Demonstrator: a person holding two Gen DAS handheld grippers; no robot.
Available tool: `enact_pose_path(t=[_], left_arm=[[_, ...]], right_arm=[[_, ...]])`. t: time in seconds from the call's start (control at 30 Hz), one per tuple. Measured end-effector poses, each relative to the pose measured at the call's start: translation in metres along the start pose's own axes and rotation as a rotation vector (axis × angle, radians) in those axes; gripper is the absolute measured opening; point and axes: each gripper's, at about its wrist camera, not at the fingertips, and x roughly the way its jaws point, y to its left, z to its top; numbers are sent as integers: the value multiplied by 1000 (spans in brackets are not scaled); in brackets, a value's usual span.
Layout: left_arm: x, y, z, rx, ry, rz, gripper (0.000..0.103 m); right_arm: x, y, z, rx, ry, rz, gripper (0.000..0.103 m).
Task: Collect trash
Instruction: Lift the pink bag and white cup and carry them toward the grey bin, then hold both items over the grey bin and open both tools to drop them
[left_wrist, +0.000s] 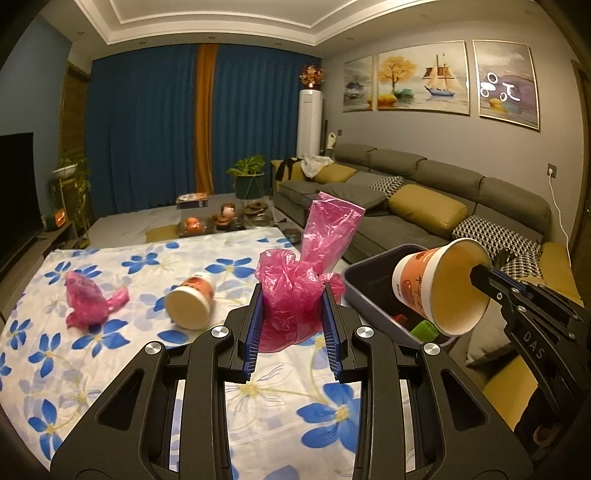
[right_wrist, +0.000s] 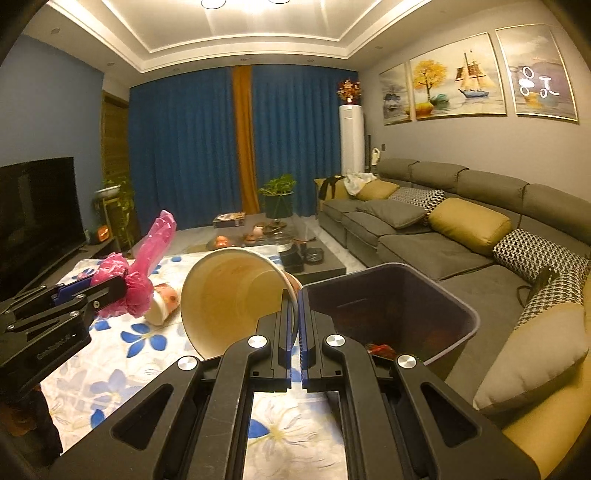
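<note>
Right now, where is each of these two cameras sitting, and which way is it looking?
Left wrist view: rides on the left hand-held gripper, looking along its fingers at the pink plastic bag they hold, over the flowered cloth; the right hand-held gripper shows at right.
Right wrist view: rides on the right hand-held gripper, looking at the paper cup pinched by its rim, beside the grey bin.
Shared: both face the blue curtains, and each shows bag, cup, bin and sofa.
</note>
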Motion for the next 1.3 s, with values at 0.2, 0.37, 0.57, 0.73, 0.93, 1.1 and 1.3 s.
enact_pose_path(t=[0.2,0.37,0.57,0.73,0.93,1.1,1.3], left_arm=[[10,-19,4,25,-2,-28,29],[20,-31,8,37,-5,-52,29],[33,-47,12,53,-6,-82,29],[43,-63,17,68,-12,-109,29],[56,-78,21,78,-9,-137,29],[68,-90,21,91,-4,-158,29],[84,-97,23,97,4,-172,29]], right_arm=[[5,-22,4,26,-5,-38,4],[9,-37,8,43,-11,-76,4],[16,-57,10,60,-9,-114,4],[21,-67,10,67,-8,-143,4],[28,-82,11,85,-3,-167,4],[34,-93,14,92,-5,-184,4],[42,-101,13,108,0,-201,4]])
